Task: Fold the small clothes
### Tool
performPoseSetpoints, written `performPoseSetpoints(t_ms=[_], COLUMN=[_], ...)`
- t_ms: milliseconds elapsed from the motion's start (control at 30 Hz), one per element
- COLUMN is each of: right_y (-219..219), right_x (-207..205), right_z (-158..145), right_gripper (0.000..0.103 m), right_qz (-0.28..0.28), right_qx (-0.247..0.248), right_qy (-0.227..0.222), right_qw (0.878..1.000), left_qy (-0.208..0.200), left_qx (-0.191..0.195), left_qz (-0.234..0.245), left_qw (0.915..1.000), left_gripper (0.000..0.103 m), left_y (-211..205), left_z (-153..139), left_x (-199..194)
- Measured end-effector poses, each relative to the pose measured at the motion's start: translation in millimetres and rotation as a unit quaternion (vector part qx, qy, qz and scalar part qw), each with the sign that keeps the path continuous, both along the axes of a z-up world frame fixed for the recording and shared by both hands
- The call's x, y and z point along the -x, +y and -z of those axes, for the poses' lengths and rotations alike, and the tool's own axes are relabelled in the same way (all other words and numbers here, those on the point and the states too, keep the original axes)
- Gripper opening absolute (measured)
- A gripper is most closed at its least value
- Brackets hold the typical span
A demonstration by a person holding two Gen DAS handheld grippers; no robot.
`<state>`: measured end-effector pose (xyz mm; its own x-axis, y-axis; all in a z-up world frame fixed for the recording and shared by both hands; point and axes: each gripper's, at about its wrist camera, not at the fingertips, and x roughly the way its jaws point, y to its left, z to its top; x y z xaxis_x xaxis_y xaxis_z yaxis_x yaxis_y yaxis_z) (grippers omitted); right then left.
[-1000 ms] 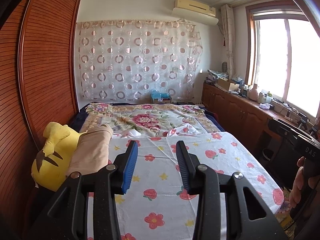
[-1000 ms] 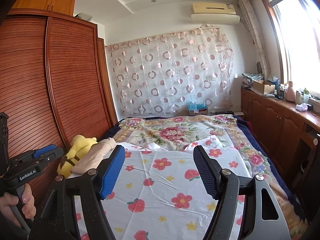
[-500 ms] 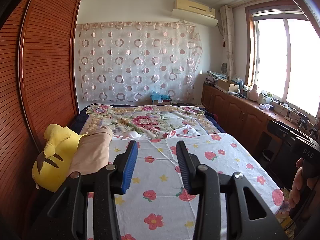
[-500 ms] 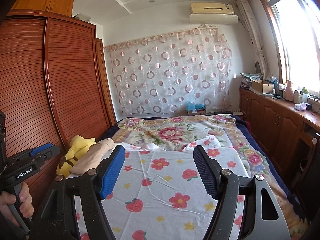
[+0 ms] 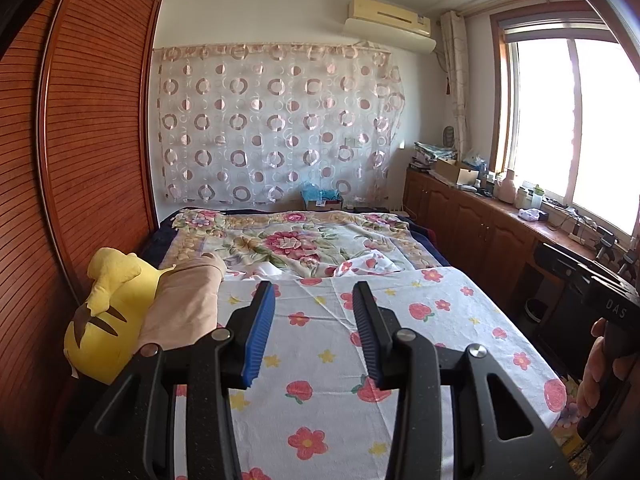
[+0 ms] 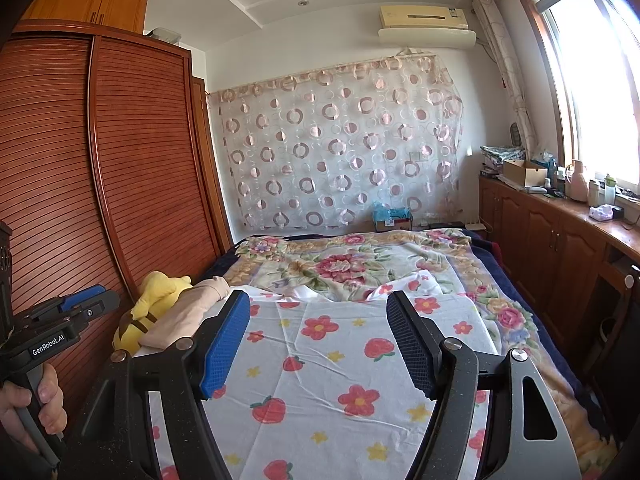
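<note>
Over strawberry sheet [image 5: 400,344] we hold left gripper [image 5: 314,328] narrowly parted, right gripper [image 6: 318,340] wide, both empty. Beige garment [image 5: 184,304] draped on yellow plush [image 5: 108,312]; folding stage unclear.

Beige garment [image 5: 182,306] lies bunched at the bed's left edge; leans against yellow plush [image 5: 106,312].

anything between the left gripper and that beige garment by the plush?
Nothing visible. The beige garment lies at the sheet's left edge against the yellow plush, forward-left of the open left gripper; only bare sheet lies between.
</note>
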<state>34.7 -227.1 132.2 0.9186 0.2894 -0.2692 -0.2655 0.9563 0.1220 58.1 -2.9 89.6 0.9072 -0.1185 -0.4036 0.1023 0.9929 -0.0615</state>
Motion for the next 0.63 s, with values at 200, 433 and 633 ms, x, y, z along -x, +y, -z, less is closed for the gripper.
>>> performPoseSetpoints(t_ms=[200, 433, 633], right_y=[-1.1, -2.5, -4.5], right_x=[-1.4, -3.1, -5.1], right_z=[-0.2, 0.5, 1.2], right_gripper=[0.073, 0.073, 0.073], right_qz=[0.000, 0.000, -0.002], right_qx=[0.001, 0.001, 0.000], right_qy=[-0.001, 0.000, -0.001], right_qw=[1.000, 1.000, 1.000], left_qy=[0.000, 0.000, -0.001], left_qx=[0.000, 0.000, 0.000], left_qz=[0.000, 0.000, 0.000], left_qw=[1.0000, 1.0000, 1.0000], left_gripper=[0.041, 0.041, 0.041], left_y=[0.1, 0.7, 1.0], left_z=[-0.3, 0.3, 0.3], left_x=[0.1, 0.2, 0.2])
